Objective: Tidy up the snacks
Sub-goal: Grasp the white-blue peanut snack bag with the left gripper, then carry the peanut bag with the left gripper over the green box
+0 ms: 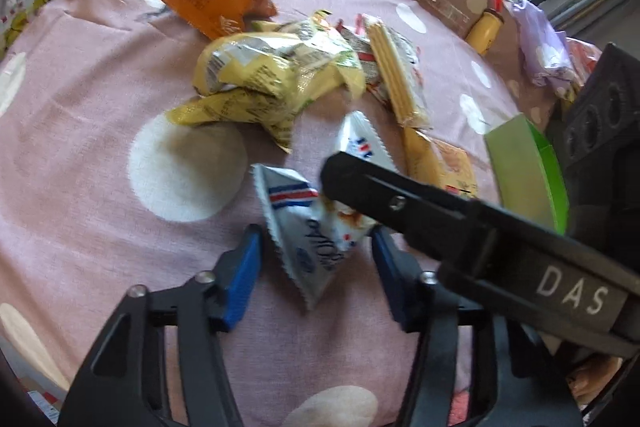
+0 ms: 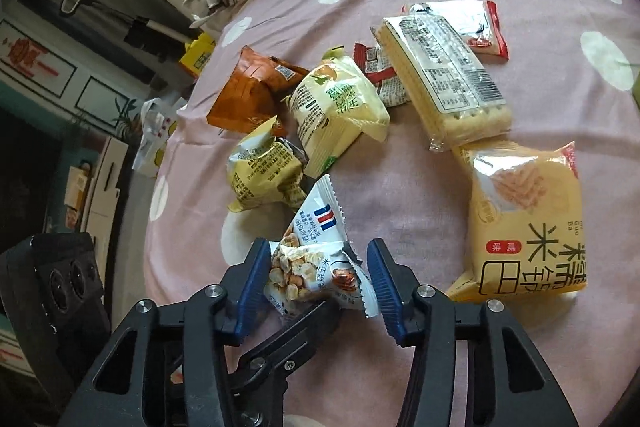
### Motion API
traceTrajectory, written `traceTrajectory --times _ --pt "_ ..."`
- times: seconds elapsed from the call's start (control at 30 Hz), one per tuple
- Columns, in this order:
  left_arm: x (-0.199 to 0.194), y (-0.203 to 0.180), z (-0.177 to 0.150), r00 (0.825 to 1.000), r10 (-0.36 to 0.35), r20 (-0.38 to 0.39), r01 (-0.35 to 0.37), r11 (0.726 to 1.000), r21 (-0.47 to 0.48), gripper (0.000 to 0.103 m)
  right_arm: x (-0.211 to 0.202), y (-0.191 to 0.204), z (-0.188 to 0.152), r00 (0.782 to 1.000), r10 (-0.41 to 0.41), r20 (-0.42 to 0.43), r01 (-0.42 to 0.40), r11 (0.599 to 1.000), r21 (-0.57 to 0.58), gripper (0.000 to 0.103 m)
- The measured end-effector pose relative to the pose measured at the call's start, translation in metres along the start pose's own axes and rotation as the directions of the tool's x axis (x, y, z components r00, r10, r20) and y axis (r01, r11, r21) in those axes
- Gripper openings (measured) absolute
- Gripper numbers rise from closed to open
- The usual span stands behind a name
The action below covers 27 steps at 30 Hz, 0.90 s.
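A: Snacks lie heaped on a pink polka-dot bed sheet [image 2: 400, 187]. At the left of the right wrist view, the sheet ends beside a strip of floor and furniture; bare sheet lies left of the heap in the left wrist view.

B: And the heap, left to right?

A: In the right wrist view: an orange packet [image 2: 248, 91], a crumpled yellow packet [image 2: 264, 167], a pale green-printed packet [image 2: 340, 111], red-and-white sachets [image 2: 486, 31], a clear-wrapped cracker pack [image 2: 444, 83], and a large yellow rice-crisp bag [image 2: 524, 219] at lower right. Open sheet runs between that bag and the white corn snack packet [image 2: 316, 259].

B: Where is that white packet?

A: Low centre in both views, between both pairs of blue fingers. The left gripper [image 1: 316, 259] stands spread, fingers [image 1: 240, 283] either side of the packet [image 1: 304, 235] without visibly pressing it. The right gripper [image 2: 316, 275] is likewise parted around it; its near finger [image 2: 252, 275] seems to touch the wrapper, but I cannot tell whether it grips.

B: Their pose?

A: They cross. The right gripper's arm slants in from the lower right of the left wrist view, covering part of the packet.

B: Anything cut off?

A: A green box [image 1: 528, 167] at the right of that view is half hidden behind black hardware, and the packet's print is blurred.
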<state>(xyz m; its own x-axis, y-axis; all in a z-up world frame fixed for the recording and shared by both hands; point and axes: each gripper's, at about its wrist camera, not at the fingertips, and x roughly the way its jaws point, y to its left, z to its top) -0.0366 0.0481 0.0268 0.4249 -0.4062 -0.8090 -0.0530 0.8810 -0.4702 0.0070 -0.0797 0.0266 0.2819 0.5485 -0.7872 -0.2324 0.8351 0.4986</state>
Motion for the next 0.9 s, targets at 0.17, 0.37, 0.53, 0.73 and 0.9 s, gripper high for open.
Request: traceTrajectory --times 0.17,0.37,0.53,0.73,0.9 --pt "-0.005 -0.002 0.000 0.999 -0.029 0.027 0.029 1.000 0.003 0.043 -0.010 -0.004 -0.004 0.999 0.027 0.030 -0.028 0.999 0.019 0.049" --pt "-0.025 -0.041 0.006 0.990 -0.056 0.127 0.040 0.991 0.124 0.042 -0.059 -0.006 -0.006 0.984 0.028 0.177 -0.032 0.999 0.017 0.048" --pt "-0.035 -0.099 0.011 0.972 -0.143 0.184 0.084 0.952 0.296 0.043 -0.126 -0.024 -0.011 0.933 -0.008 0.359 -0.015 0.998 0.060 0.048" --pt "-0.025 -0.177 0.007 0.960 -0.246 0.134 0.151 0.857 0.493 0.043 -0.195 -0.067 -0.029 0.843 -0.119 0.524 0.022 0.982 0.188 0.048" --pt "0.004 -0.227 0.001 0.957 -0.286 0.043 0.206 0.780 0.591 0.043 -0.228 -0.112 -0.046 0.787 -0.198 0.584 0.006 0.950 0.314 0.048"
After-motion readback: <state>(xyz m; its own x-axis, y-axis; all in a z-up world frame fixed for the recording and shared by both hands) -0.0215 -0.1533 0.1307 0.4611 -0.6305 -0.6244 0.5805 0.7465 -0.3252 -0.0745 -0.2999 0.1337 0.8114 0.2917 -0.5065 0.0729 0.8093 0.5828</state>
